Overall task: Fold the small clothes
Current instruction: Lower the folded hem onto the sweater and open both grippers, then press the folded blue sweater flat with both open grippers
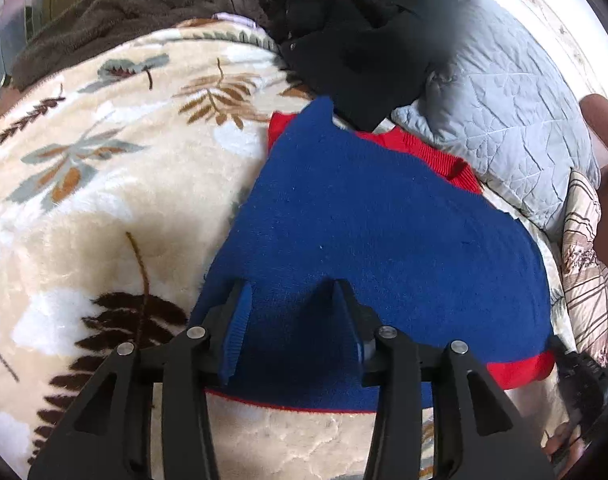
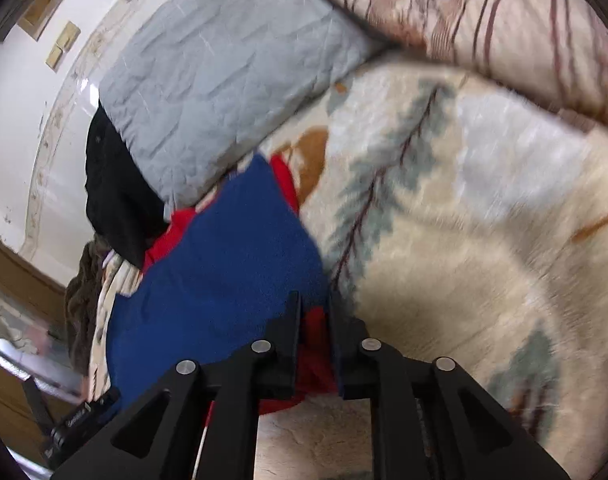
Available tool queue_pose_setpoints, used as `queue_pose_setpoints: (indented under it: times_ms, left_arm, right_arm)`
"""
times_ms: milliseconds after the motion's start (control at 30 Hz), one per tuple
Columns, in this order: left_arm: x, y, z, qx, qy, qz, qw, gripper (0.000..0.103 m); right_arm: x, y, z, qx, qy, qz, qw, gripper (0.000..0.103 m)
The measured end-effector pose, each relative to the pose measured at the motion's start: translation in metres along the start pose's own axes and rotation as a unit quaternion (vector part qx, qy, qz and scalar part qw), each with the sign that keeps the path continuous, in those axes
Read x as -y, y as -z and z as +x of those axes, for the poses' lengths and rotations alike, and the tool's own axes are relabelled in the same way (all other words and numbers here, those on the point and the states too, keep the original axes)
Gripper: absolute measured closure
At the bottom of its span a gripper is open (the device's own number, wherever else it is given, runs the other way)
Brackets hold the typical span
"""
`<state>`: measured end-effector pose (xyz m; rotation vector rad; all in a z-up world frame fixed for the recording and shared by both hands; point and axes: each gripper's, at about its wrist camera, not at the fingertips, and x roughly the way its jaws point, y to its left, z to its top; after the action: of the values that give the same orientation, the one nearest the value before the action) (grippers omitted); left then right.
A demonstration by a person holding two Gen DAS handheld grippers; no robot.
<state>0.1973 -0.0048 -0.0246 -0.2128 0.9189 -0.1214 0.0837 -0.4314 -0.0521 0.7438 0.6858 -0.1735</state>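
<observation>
- The sweater (image 1: 376,224), blue with red trim, lies folded on the leaf-print blanket (image 1: 104,184), its far end against the grey pillow (image 1: 504,120) and a black garment (image 1: 356,40).
- The left gripper (image 1: 290,320) is released: its jaws stand apart over the blue near edge, nothing clamped between them.
- The right gripper (image 2: 315,320) has its jaws narrowly apart with the red hem (image 2: 314,356) between them; whether the pads press on it I cannot tell, as that view is blurred.
- Risk: if the right gripper pulls away with the hem caught, the top layer would drag and undo the fold.
- Risk: the knit could snag on the left pads (image 1: 240,312), lifting the edge as that hand retreats.
- Risk: the plush blanket gives underfoot, so any push may skew the layers.
</observation>
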Motion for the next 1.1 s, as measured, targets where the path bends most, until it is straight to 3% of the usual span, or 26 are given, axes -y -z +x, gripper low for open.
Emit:
queue_pose_setpoints:
  times_ms: [67, 167, 267, 300, 333, 367, 467, 500, 600, 667, 767, 967, 1100]
  left_arm:
    - [0.002, 0.001, -0.011, 0.03, -0.002, 0.0, 0.9996, 0.053]
    - [0.006, 0.0, -0.016, 0.061, -0.032, 0.017, 0.9975, 0.04]
    - [0.002, -0.001, 0.006, 0.016, -0.039, 0.016, 0.999, 0.039]
    - [0.0, -0.001, 0.017, -0.008, -0.041, 0.014, 0.999, 0.037]
    - [-0.002, 0.0, 0.025, -0.018, -0.05, 0.016, 0.9985, 0.034]
    - [-0.002, 0.001, 0.026, -0.014, -0.057, 0.019, 0.9981, 0.027]
    - [-0.005, -0.001, 0.02, -0.009, -0.051, 0.003, 0.9987, 0.027]
    - [-0.006, -0.001, 0.017, -0.004, -0.049, -0.001, 0.9988, 0.027]
    - [-0.004, 0.0, 0.001, 0.03, -0.043, -0.005, 0.9986, 0.027]
    - [0.002, 0.001, -0.001, 0.041, -0.049, 0.015, 0.9978, 0.027]
    - [0.006, 0.003, 0.02, 0.002, -0.072, 0.043, 0.9965, 0.026]
    - [0.004, 0.004, 0.022, 0.002, -0.073, 0.036, 0.9966, 0.023]
    - [-0.003, 0.005, 0.029, -0.016, -0.062, 0.016, 0.9978, 0.017]
  right_arm:
    - [-0.008, -0.004, -0.014, 0.045, -0.006, -0.015, 0.999, 0.087]
    - [-0.024, -0.007, -0.014, 0.041, -0.047, -0.041, 0.997, 0.084]
    - [-0.036, 0.003, 0.006, 0.0, -0.044, -0.074, 0.996, 0.082]
    - [-0.035, 0.008, 0.022, -0.042, -0.032, -0.077, 0.996, 0.084]
    - [-0.03, 0.013, 0.029, -0.069, -0.023, -0.076, 0.994, 0.084]
    - [-0.026, 0.015, 0.031, -0.065, -0.026, -0.074, 0.995, 0.085]
    - [-0.027, 0.009, 0.021, -0.051, -0.03, -0.068, 0.996, 0.081]
    - [-0.028, 0.008, 0.012, -0.025, -0.037, -0.071, 0.997, 0.081]
    - [-0.03, 0.004, 0.0, 0.004, -0.047, -0.079, 0.996, 0.076]
    - [-0.03, 0.008, 0.006, -0.009, -0.045, -0.079, 0.996, 0.072]
    - [-0.028, 0.016, 0.029, -0.059, -0.015, -0.087, 0.994, 0.073]
    - [-0.027, 0.01, 0.011, -0.019, -0.022, -0.076, 0.997, 0.069]
    - [-0.019, 0.011, 0.02, -0.045, -0.026, -0.064, 0.997, 0.069]
